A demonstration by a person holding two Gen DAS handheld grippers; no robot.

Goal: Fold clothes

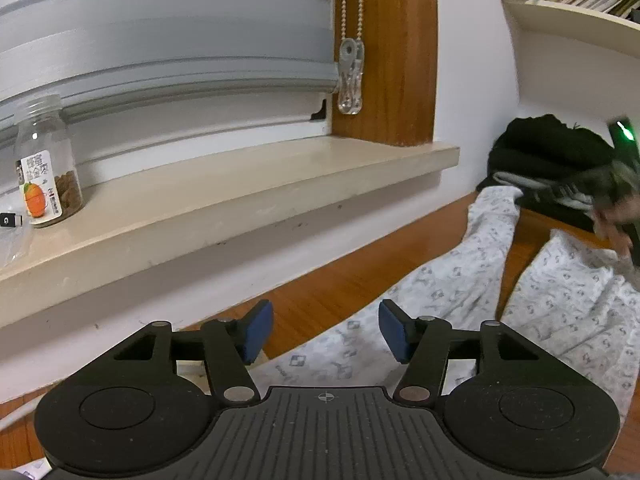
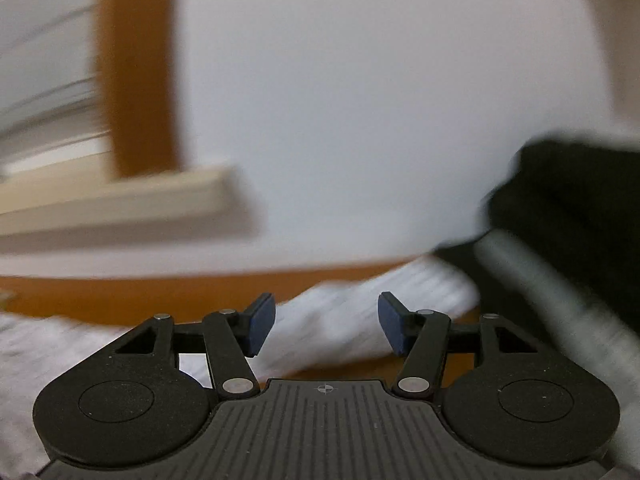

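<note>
White patterned trousers [image 1: 460,284] lie spread on a wooden table [image 1: 332,280], both legs running to the far right. My left gripper [image 1: 326,330] hovers open over their near end, nothing between its blue pads. In the right wrist view, which is blurred by motion, my right gripper [image 2: 326,326] is open above a white trouser leg [image 2: 360,312]. In the left wrist view the right gripper's body and the hand on it are a blur at the far right, by the trouser cuffs.
A pile of black clothing [image 1: 548,160] sits at the table's far end against the wall. A beige windowsill [image 1: 224,196] holds a clear jar [image 1: 48,164]. A blind cord [image 1: 352,76] hangs by the wooden window frame. Books fill a shelf [image 1: 572,16] above.
</note>
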